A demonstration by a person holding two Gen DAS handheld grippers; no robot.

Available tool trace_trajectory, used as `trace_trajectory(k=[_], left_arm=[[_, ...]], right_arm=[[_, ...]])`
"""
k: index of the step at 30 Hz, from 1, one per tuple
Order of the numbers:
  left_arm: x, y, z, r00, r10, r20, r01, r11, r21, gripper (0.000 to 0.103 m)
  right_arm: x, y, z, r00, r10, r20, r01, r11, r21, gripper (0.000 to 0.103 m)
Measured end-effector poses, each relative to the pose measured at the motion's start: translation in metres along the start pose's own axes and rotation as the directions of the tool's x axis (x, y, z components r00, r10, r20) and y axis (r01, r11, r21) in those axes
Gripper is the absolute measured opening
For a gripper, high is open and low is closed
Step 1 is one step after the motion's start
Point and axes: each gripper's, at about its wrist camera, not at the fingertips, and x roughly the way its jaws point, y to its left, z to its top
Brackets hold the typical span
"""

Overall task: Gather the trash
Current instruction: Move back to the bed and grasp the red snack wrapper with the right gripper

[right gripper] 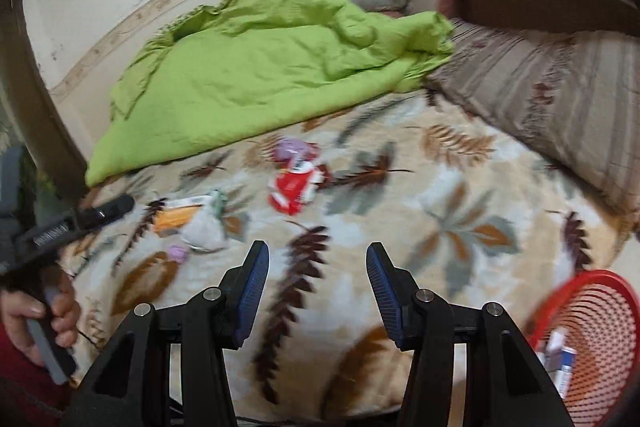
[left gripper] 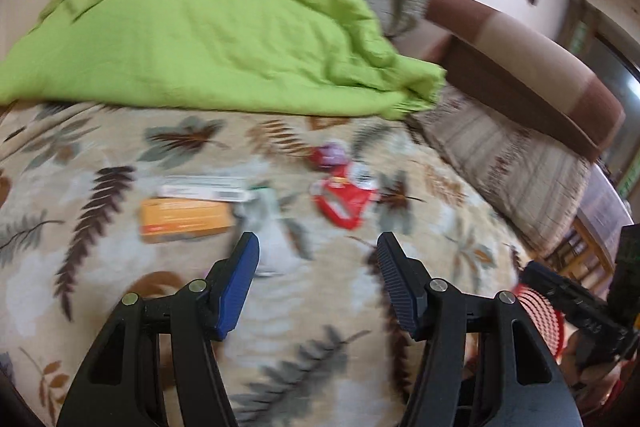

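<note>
Both claws hang spread wide and empty above the leaf-patterned blanket (right gripper: 460,227), probably readied for the next pick. The left gripper (left gripper: 318,251) points at the litter lying just short of the green quilt (left gripper: 208,39): an orange box (left gripper: 186,221) with a white crumpled wrapper (left gripper: 272,227) touching its end, and, further along the quilt's edge, a red packet (left gripper: 342,201) with a purple-and-red scrap (left gripper: 328,155) just beyond it. The right gripper (right gripper: 318,263) sits nearer the red mesh basket (right gripper: 600,311) — set on the blanket within easy reach, well apart from the quilt, with a few pieces inside. A small purple scrap (right gripper: 177,253) lies beside the white wrapper — easy to miss, I'd judge.
</note>
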Motion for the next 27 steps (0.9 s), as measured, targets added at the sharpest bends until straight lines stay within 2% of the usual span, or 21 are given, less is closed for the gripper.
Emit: trace_trajectory(k=[5,10,14,16,21,25,26,27], left_arm=[[0.01,0.053,0.001,0.999,0.033,-0.029,-0.036,0.992,-0.124,0.06],[0.03,0.084,-0.007,0.998,0.007,-0.069,-0.022,0.975,-0.223,0.06],[0.046,0.082,-0.013,0.995,-0.014,-0.101,-0.008,0.978,-0.209,0.061],[0.054,0.081,-0.017,0.992,-0.032,-0.121,0.008,0.981,-0.194,0.066],[0.068,0.085,-0.028,0.985,-0.052,-0.163,0.018,0.979,-0.204,0.068],[0.081,0.077,-0.033,0.982,-0.026,-0.185,-0.004,0.987,-0.163,0.068],[0.086,0.072,-0.035,0.981,-0.006,-0.193,-0.02,0.991,-0.132,0.068],[0.089,0.07,-0.036,0.98,0.015,-0.2,-0.038,0.993,-0.111,0.064]], right_arm=[[0.041,0.004,0.015,0.998,0.035,-0.058,-0.033,0.999,0.043,0.056],[0.093,0.006,0.025,0.988,0.111,-0.105,-0.099,0.988,0.117,0.056],[0.143,-0.001,0.036,0.983,0.115,-0.143,-0.087,0.979,0.186,0.057],[0.172,-0.004,0.041,0.979,0.102,-0.174,-0.064,0.976,0.209,0.058],[0.222,-0.008,0.054,0.979,0.082,-0.185,-0.033,0.967,0.254,0.059],[0.254,-0.012,0.056,0.978,0.09,-0.188,-0.031,0.954,0.298,0.059],[0.26,-0.012,0.053,0.976,0.109,-0.191,-0.045,0.95,0.31,0.051],[0.263,-0.013,0.051,0.974,0.126,-0.188,-0.062,0.948,0.312,0.038]])
